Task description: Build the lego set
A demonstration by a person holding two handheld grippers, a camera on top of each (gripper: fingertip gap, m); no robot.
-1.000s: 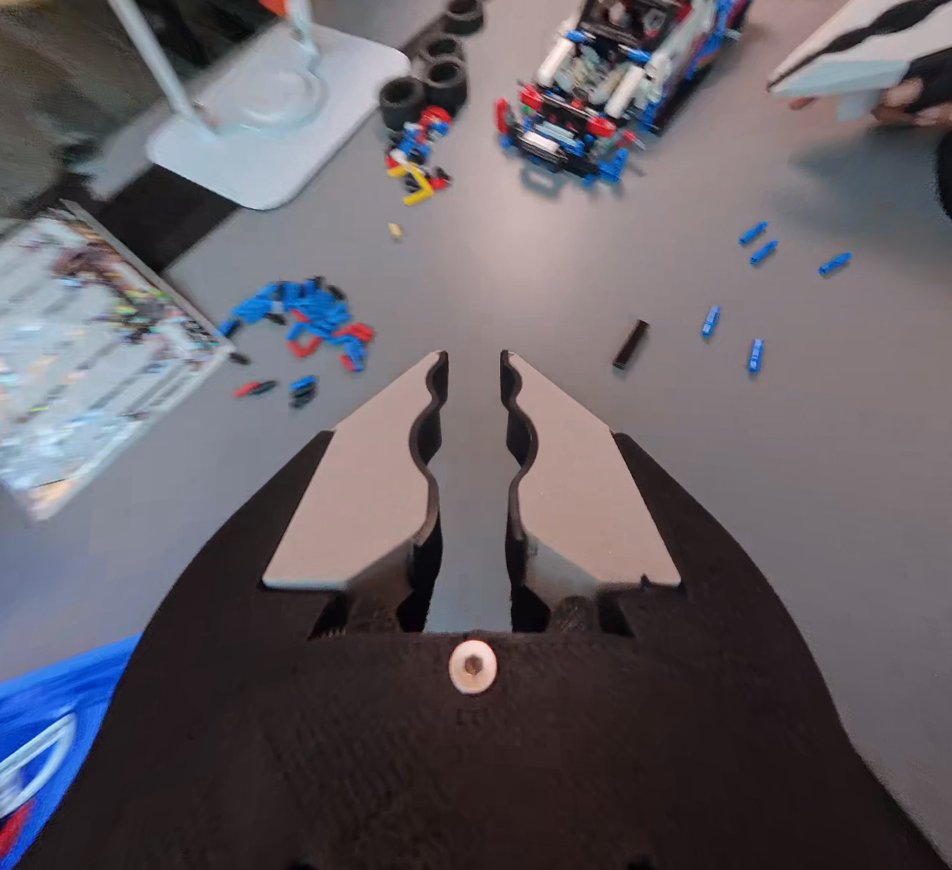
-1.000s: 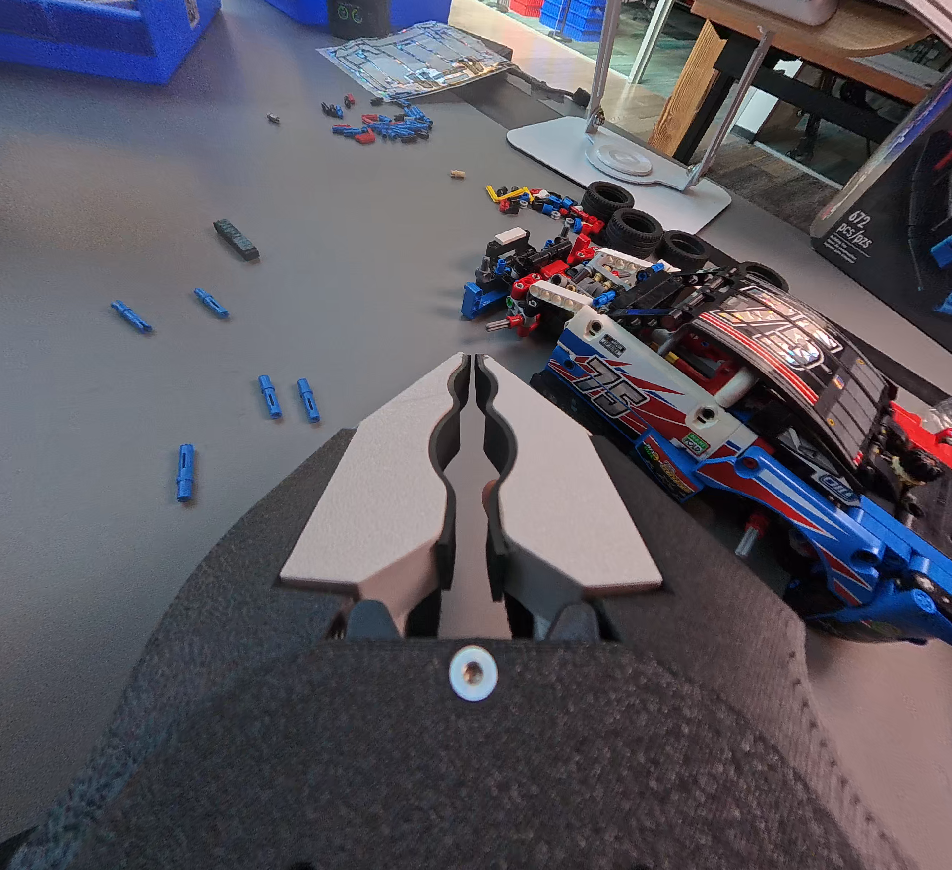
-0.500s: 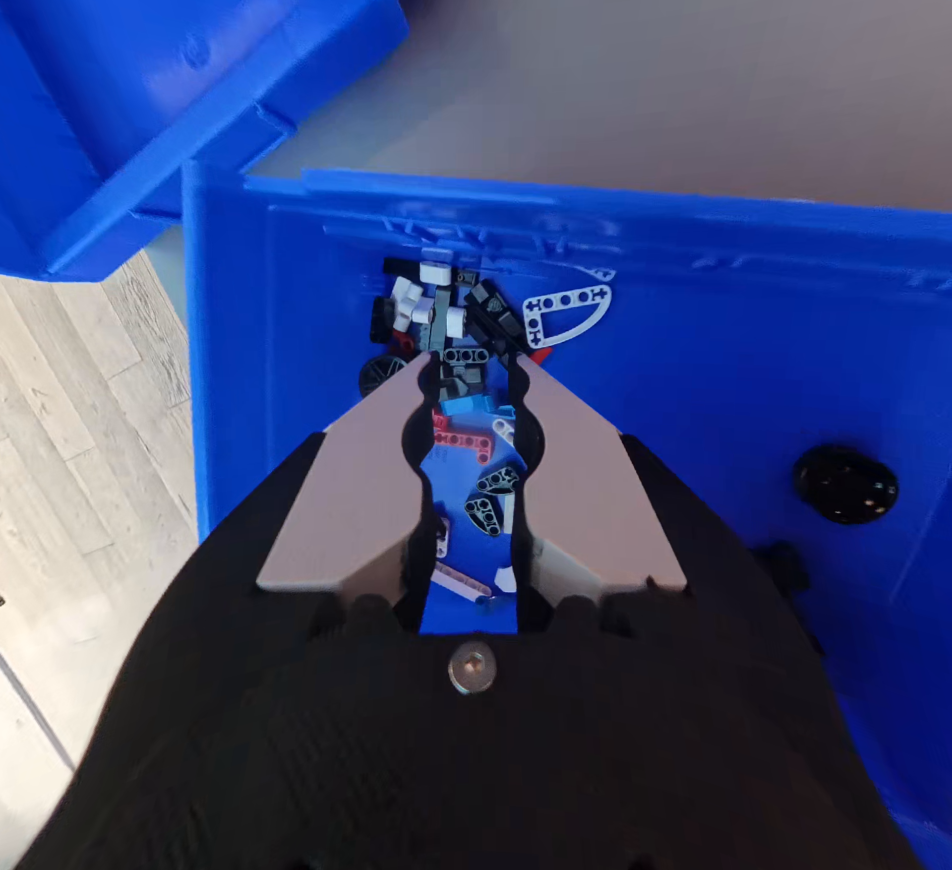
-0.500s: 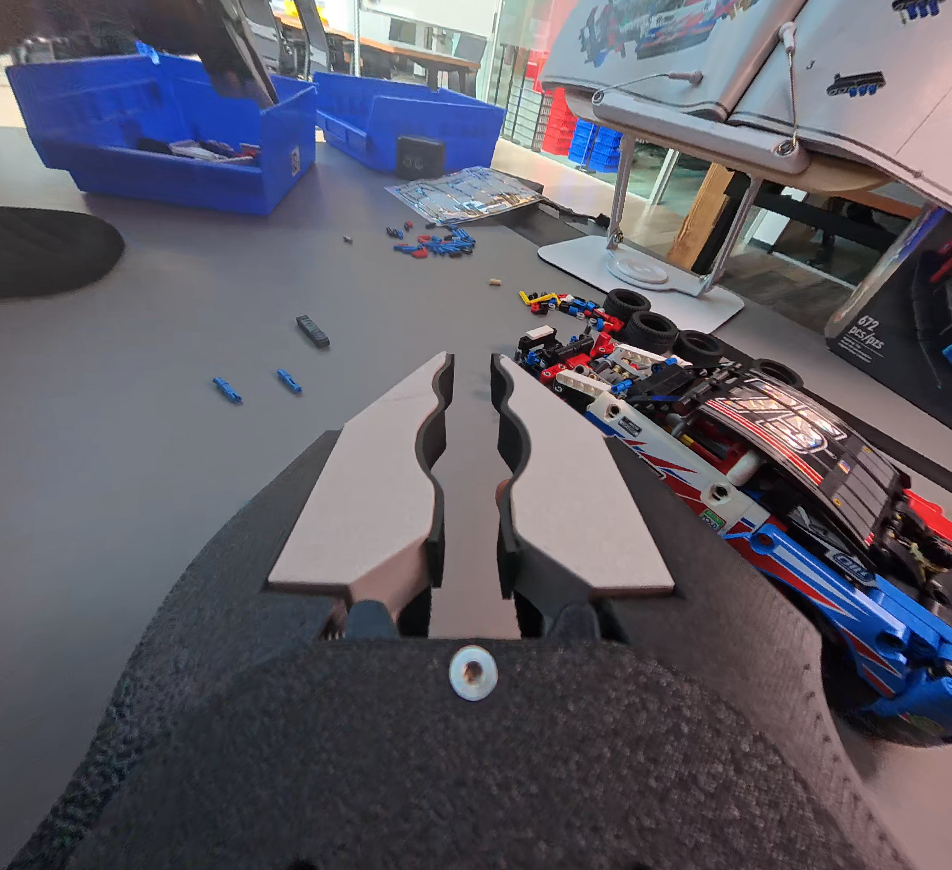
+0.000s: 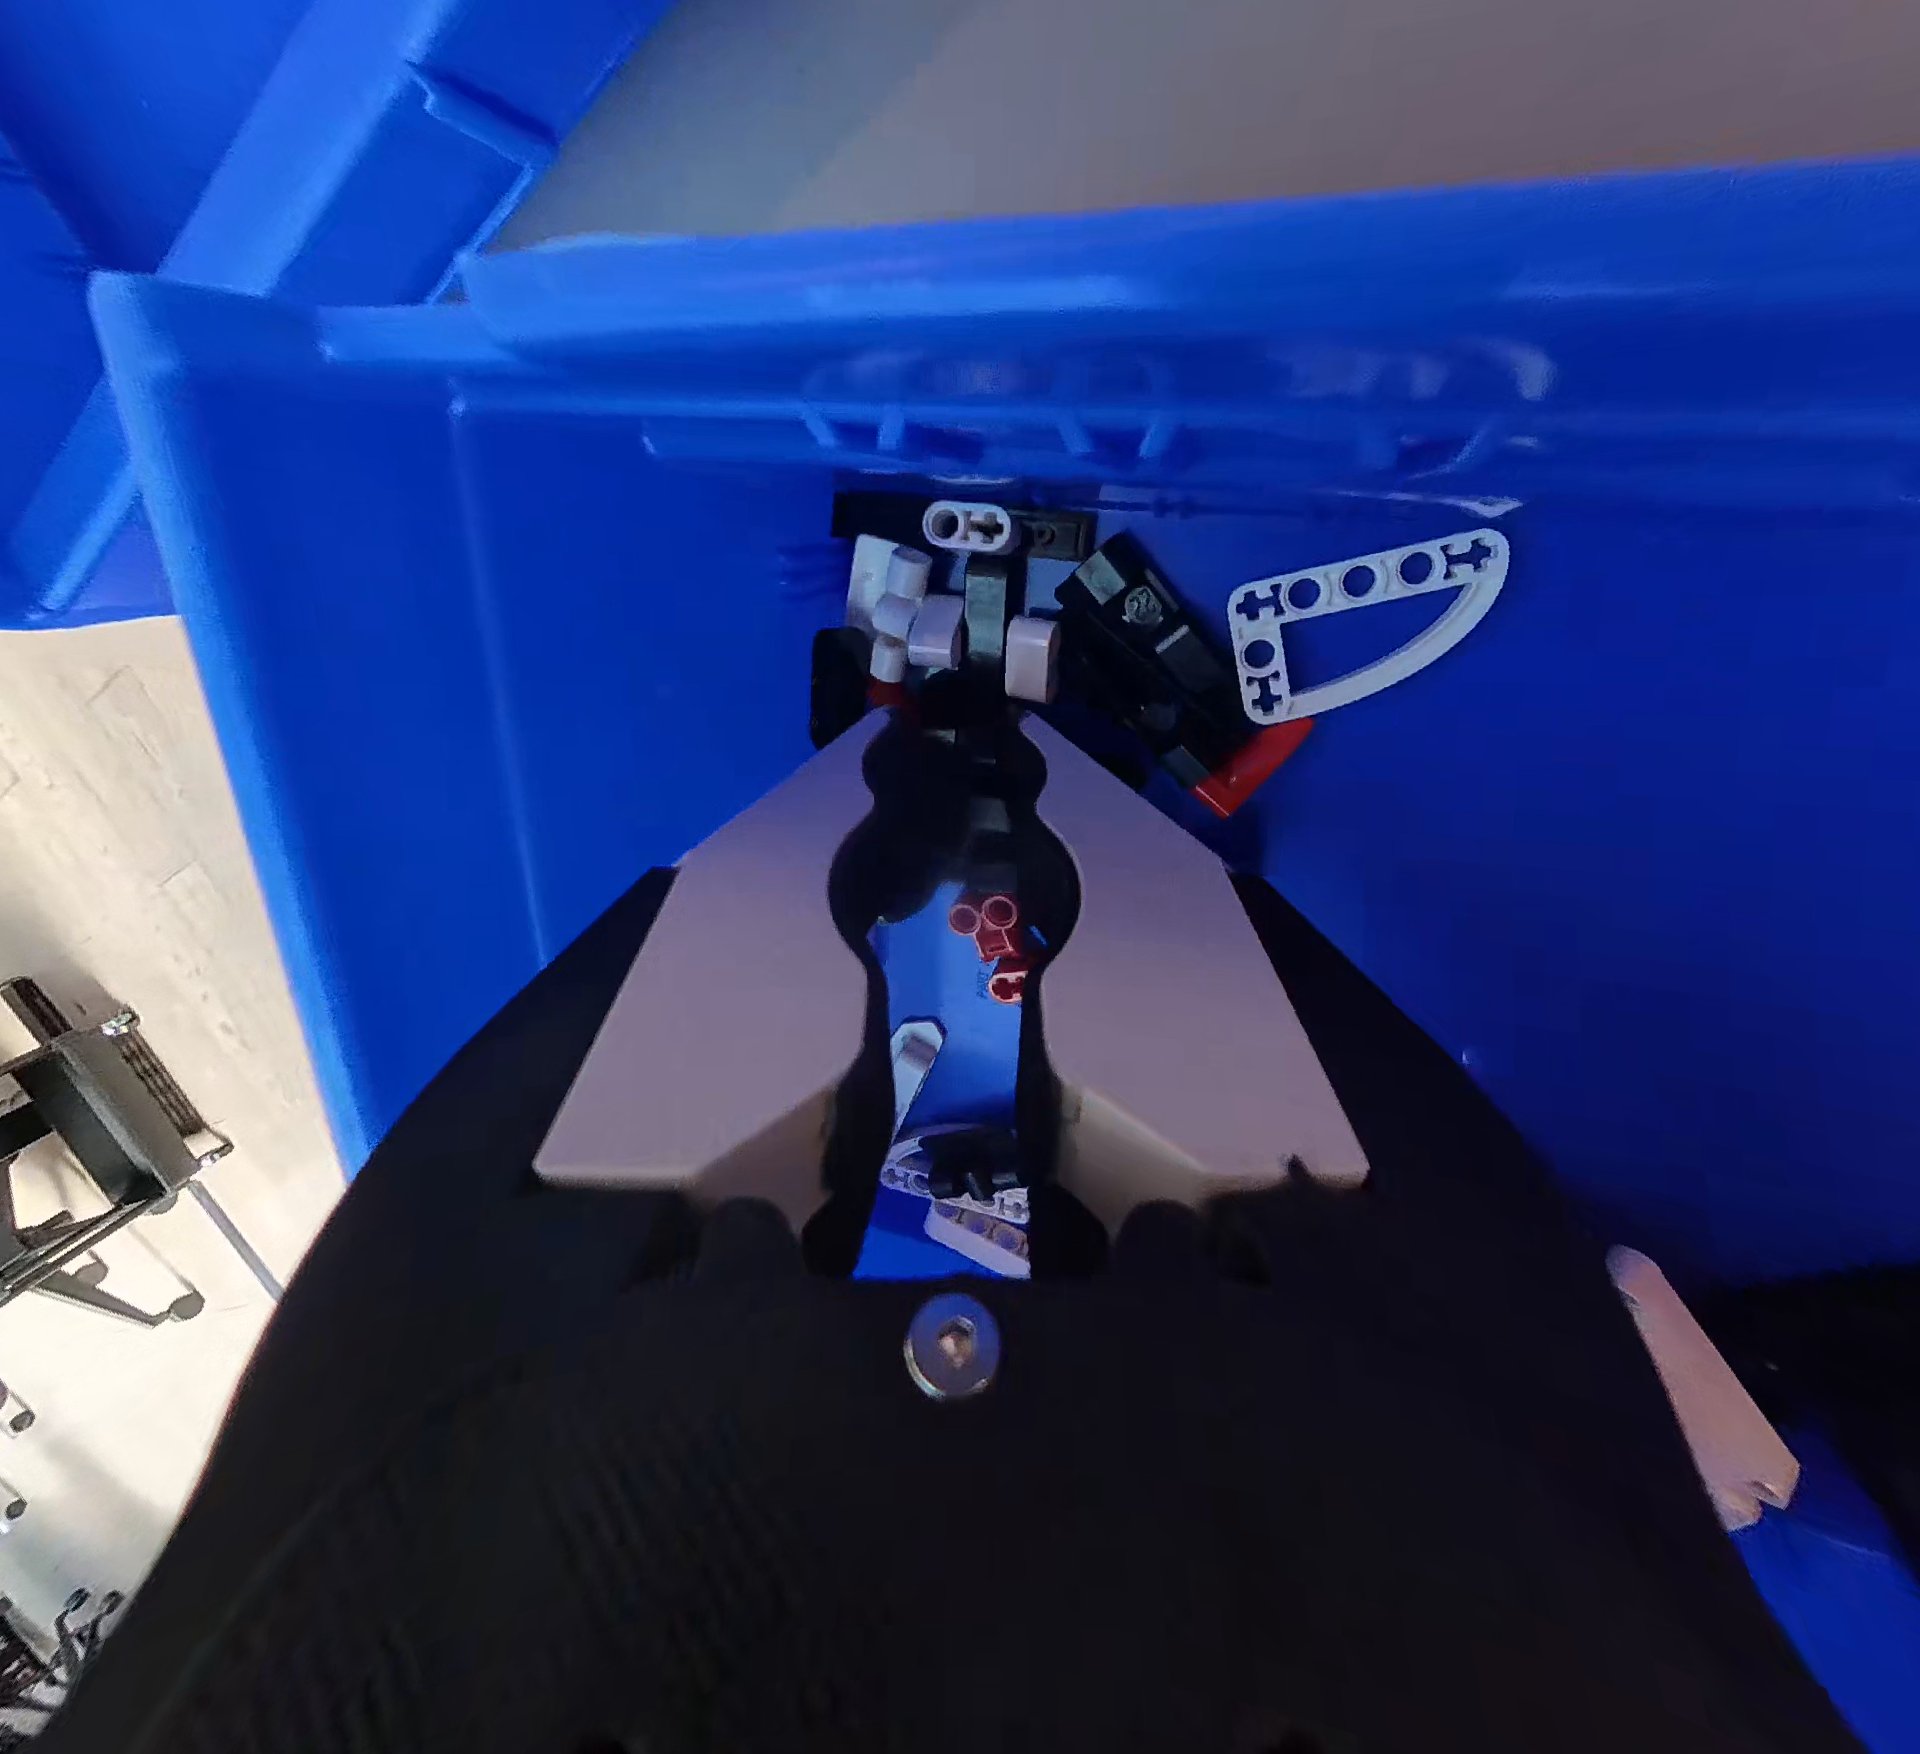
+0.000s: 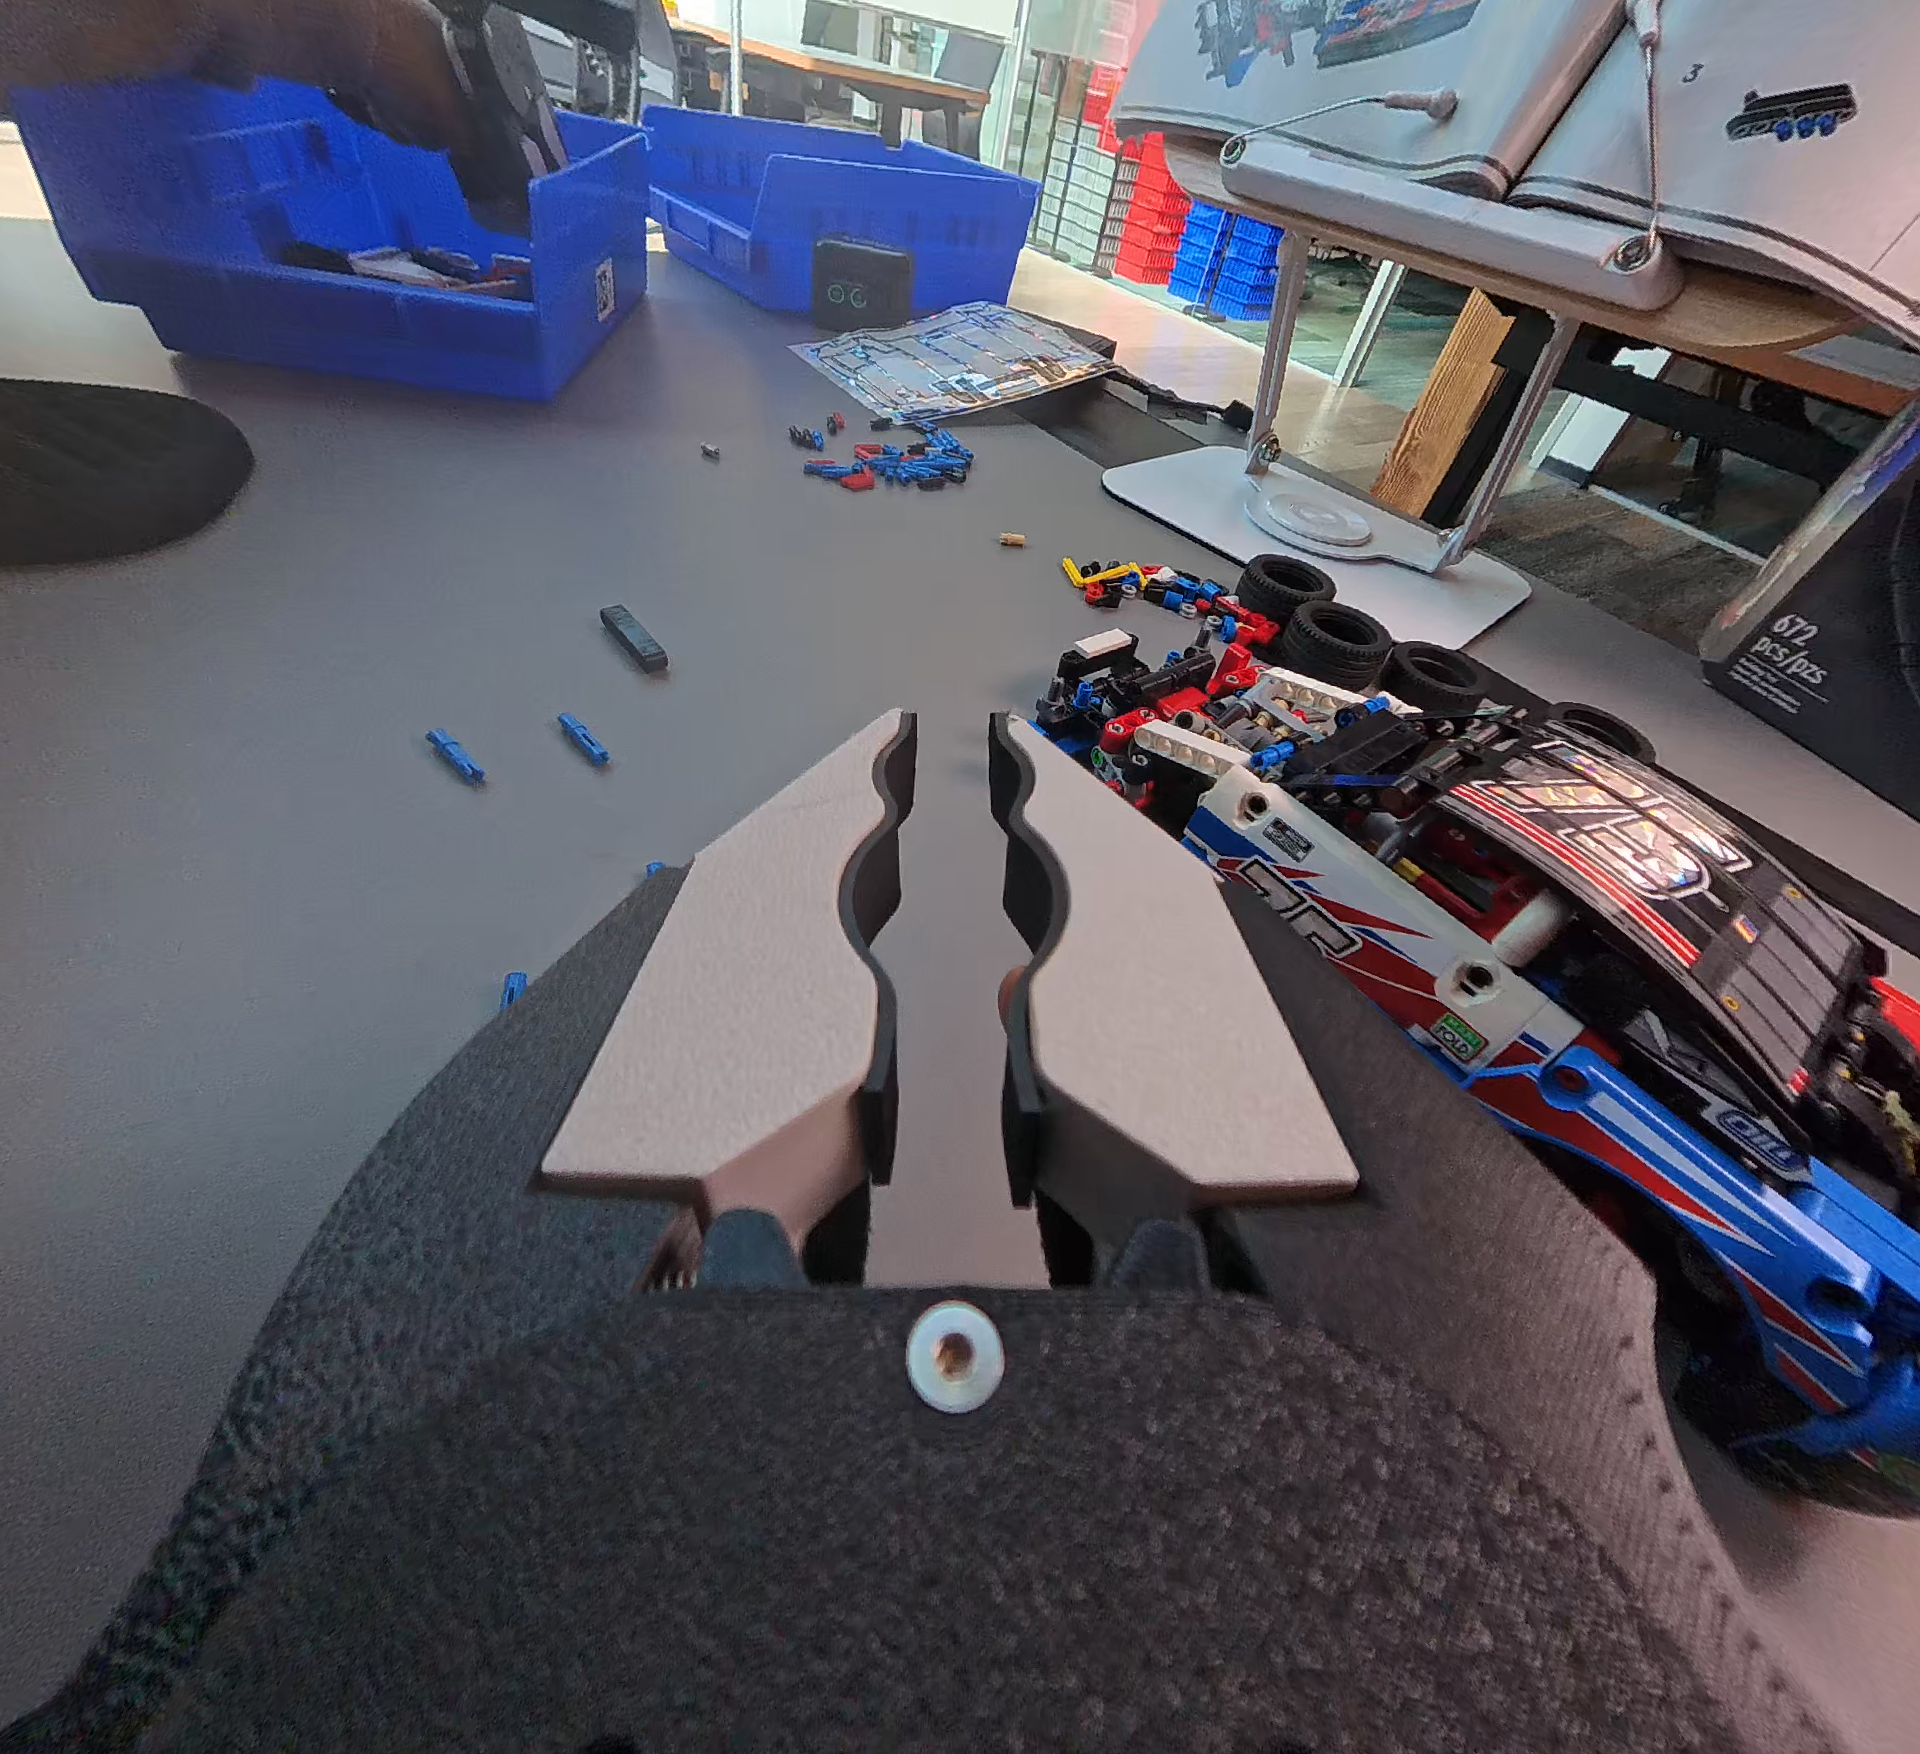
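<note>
The left claw (image 5: 951,733) reached down into the blue plastic bin (image 5: 1558,873), its two grey fingers a little apart at the tips, with a dark grey piece between them; whether they already pinched it could not be told. Directly ahead of the tips, against the bin's far wall, lay the small cluster of grey, white and black Technic pieces (image 5: 961,624), its dark grey stem running roughly along the line of the fingers, so it lay end-on to the claw rather than across it. A white curved beam with holes (image 5: 1361,624) lay flat to the right of the cluster, apart from it, and a black angled piece with a red end (image 5: 1164,665) leaned between them. A small red connector (image 5: 987,925) showed on the bin floor in the gap behind the tips.

The right claw (image 6: 951,738) hovered over the grey bench (image 6: 312,873) with its fingers apart and nothing between them, just beside the nose of the part-built blue, red and white racing car (image 6: 1507,894). It stood well apart from the bin, so the left one was plainly nearer. Judging by this, the coming move would be a short push forward and a closing on the stem from either side.
</note>
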